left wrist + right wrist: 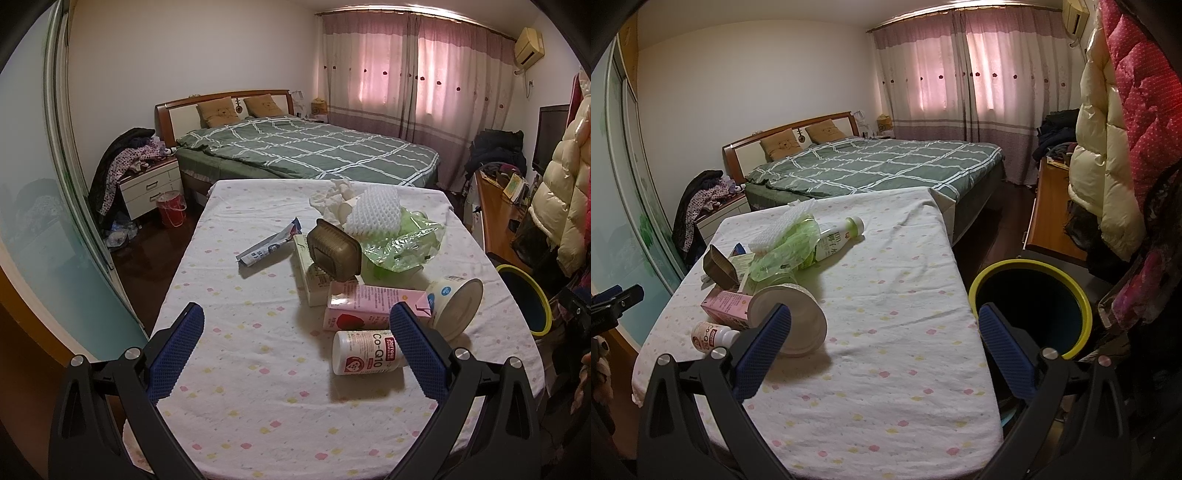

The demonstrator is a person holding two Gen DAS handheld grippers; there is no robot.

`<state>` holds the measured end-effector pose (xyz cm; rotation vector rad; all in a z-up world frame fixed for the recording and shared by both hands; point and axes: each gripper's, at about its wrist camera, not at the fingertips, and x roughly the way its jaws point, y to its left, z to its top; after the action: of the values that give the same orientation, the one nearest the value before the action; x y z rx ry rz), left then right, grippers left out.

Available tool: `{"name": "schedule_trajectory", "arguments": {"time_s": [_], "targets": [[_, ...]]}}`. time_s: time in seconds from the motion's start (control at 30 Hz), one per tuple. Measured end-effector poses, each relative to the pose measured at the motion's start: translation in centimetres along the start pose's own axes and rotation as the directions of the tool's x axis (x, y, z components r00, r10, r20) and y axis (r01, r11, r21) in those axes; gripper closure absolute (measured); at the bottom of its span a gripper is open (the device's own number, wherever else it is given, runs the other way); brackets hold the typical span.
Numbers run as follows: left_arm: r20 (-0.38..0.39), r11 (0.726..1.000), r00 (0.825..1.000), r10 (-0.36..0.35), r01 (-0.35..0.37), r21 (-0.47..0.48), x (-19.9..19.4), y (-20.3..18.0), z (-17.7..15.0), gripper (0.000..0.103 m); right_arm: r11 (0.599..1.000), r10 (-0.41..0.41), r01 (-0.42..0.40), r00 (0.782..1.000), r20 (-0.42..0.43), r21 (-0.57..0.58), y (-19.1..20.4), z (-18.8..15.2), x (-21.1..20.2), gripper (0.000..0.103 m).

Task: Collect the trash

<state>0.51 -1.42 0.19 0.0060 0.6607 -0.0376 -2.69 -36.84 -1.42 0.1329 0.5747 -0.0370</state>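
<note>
Where the dotted white cloth covers the surface (pixel 258 387), trash lies clustered in the centre and right of the left wrist view. A white Co-Q10 bottle (pixel 364 352) lies on its side nearest the camera, touching a pink carton (pixel 369 304) behind it. A round tub (pixel 456 302) lies tipped over just right of the carton, its open mouth facing right. Further back, a brown ridged container (pixel 334 251) leans on a pale box (pixel 310 273), with a green bag (pixel 402 240), white foam net (pixel 375 210) and crumpled tissue (pixel 330 197) behind. A folded wrapper (pixel 269 245) lies apart, to the left of the pile. In the right wrist view a white drink bottle (pixel 836 238) lies on its side by the bag.

The left tongs (pixel 295 354) stand wide, empty, above the near cloth; the right pad overlaps the Co-Q10 bottle in the frame. The right tongs (pixel 884 350) also stand wide and empty, one pad in front of the tub, the other in front of the bin (pixel 1030 302), a yellow-rimmed, dark-lined bin just off the surface's right edge.

Beyond, a bed (pixel 306 151) with a green checked cover fills the middle of the room, pink curtains (pixel 413 74) at upper right, a nightstand (pixel 151 188) heaped with clothes at left, a red bucket (pixel 171 208) beside it.
</note>
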Motion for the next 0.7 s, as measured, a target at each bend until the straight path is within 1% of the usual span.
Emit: {"name": "schedule_trajectory", "arguments": {"time_s": [0.2,0.33,0.43,0.53,0.6,0.63,0.7], "targets": [[-0.009,1.0,1.0,-0.006,0.006,0.0,0.4,0.0,-0.3,0.004,1.0,0.018,-0.018,1.0,-0.018,-0.008,1.2,-0.2,1.7,0.006],[-0.017,1.0,1.0,-0.01,0.011,0.003,1.1,-0.3,0.1,0.004,0.999,0.039,-0.04,0.999,-0.028,-0.02,2.6,-0.3,3.1,0.006],[-0.027,1.0,1.0,-0.013,0.013,0.0,1.7,-0.2,0.1,0.004,0.998,0.042,-0.044,0.998,-0.045,-0.047,3.7,-0.6,4.7,0.006],[-0.037,1.0,0.999,-0.015,0.015,-0.006,2.3,-0.1,0.1,0.004,0.996,0.048,-0.054,0.995,-0.083,-0.073,4.8,-0.9,7.0,0.008],[-0.041,1.0,0.999,-0.016,0.015,-0.011,2.6,0.3,0.0,0.004,0.995,0.055,-0.063,0.993,-0.109,-0.073,5.0,-1.1,8.4,0.02],[-0.043,1.0,0.999,-0.016,0.015,-0.013,2.7,0.4,-0.1,0.004,0.995,0.054,-0.064,0.991,-0.12,-0.074,5.2,-1.2,9.1,0.022],[-0.049,1.0,0.999,-0.018,0.017,-0.017,3.0,0.5,-0.2,0.004,0.995,0.049,-0.06,0.989,-0.138,-0.076,5.4,-1.3,10.8,0.034]]}}
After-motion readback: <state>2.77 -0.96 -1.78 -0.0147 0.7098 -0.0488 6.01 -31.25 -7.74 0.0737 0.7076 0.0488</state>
